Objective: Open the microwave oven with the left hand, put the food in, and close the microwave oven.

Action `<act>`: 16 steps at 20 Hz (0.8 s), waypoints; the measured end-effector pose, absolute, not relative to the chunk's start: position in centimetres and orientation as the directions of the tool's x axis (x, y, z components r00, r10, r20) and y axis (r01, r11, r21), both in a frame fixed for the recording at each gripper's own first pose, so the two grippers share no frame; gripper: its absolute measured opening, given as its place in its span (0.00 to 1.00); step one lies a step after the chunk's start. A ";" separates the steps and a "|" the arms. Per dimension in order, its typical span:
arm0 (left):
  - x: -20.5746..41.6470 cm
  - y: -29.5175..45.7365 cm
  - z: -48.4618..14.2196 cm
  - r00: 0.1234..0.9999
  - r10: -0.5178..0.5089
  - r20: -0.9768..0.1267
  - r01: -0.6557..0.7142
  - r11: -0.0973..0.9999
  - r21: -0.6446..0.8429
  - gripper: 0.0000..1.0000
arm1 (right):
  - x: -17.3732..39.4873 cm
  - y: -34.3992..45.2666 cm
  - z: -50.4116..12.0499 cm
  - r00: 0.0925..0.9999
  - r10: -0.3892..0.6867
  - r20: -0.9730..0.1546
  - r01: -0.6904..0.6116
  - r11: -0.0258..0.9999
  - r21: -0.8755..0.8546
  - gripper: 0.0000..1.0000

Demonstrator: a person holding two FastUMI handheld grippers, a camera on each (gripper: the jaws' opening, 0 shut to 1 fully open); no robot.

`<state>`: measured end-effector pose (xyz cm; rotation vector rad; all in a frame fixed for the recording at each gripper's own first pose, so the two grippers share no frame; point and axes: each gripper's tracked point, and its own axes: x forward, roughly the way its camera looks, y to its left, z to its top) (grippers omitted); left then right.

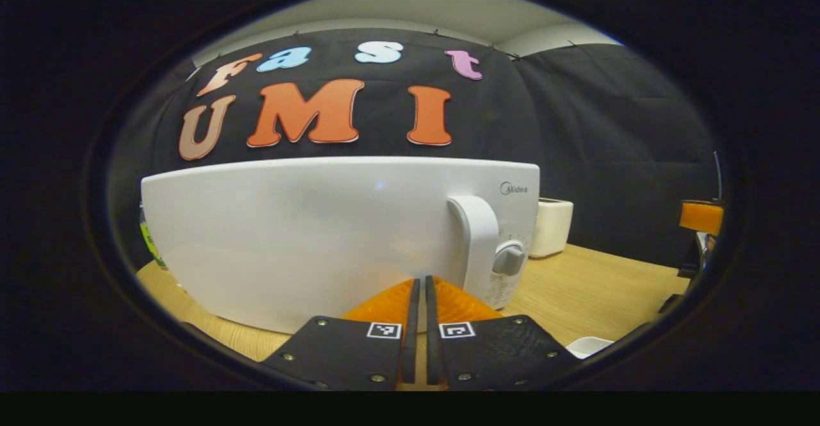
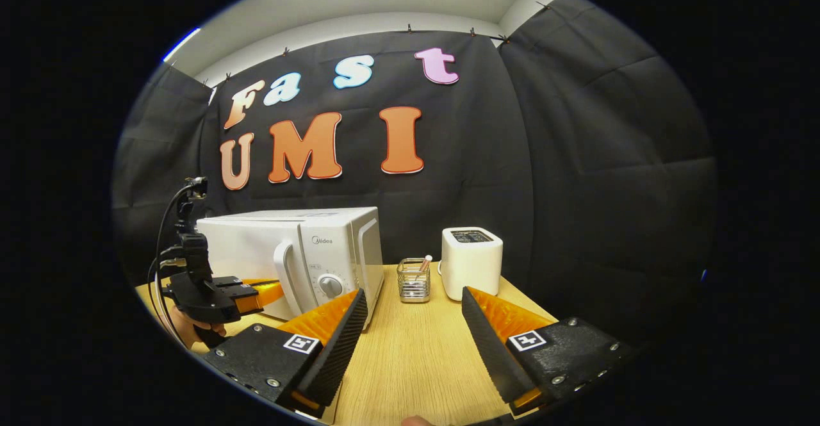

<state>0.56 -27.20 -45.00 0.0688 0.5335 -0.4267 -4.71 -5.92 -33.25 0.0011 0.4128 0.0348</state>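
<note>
1. One large white microwave oven (image 1: 307, 240) sits on the wooden table (image 2: 410, 355), its door shut and its upright handle (image 1: 477, 240) beside the control dial (image 1: 509, 261). Nothing of the task looks done yet; opening is my guess for the step in hand.
2. Next in size, the left gripper (image 1: 419, 285) points at the lower door just left of the handle, its fingers pressed together with a thin slit between them and nothing held. In the right gripper view it shows at the microwave's front, held by a hand (image 2: 192, 333). Closed like this it cannot take the handle; it would have to spread and shift toward it, or it will only bump the door.
3. The right gripper (image 2: 413, 323) hovers over bare table, fingers spread wide and empty.
4. A white toaster (image 2: 471, 269) stands to the right of the microwave, apart from it.
5. A small wire holder (image 2: 413, 280) stands between microwave and toaster, with something thin in it.
6. The food I cannot place with certainty: a white rim (image 1: 589, 346) at the low right edge of the left gripper view may be its dish.
7. Risks: a hard pull on the handle could drag the whole oven forward, and a swinging door could catch the right gripper.
</note>
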 end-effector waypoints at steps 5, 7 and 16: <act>1.3 -27.3 -45.3 0.782 -0.351 -0.516 0.396 0.918 -0.026 0.00 | -5.1 -5.1 -32.4 0.917 0.042 -0.396 -0.045 0.999 0.003 0.92; 1.5 -26.7 -44.6 0.794 -0.330 -0.510 0.386 0.922 0.004 0.05 | -4.9 -4.8 -31.9 0.918 0.038 -0.394 -0.045 0.999 -0.007 0.92; 1.2 -20.2 -31.0 0.864 -0.320 -0.388 0.344 0.939 -0.009 0.22 | -3.6 -1.9 -26.1 0.944 0.054 -0.324 -0.074 0.996 -0.050 0.92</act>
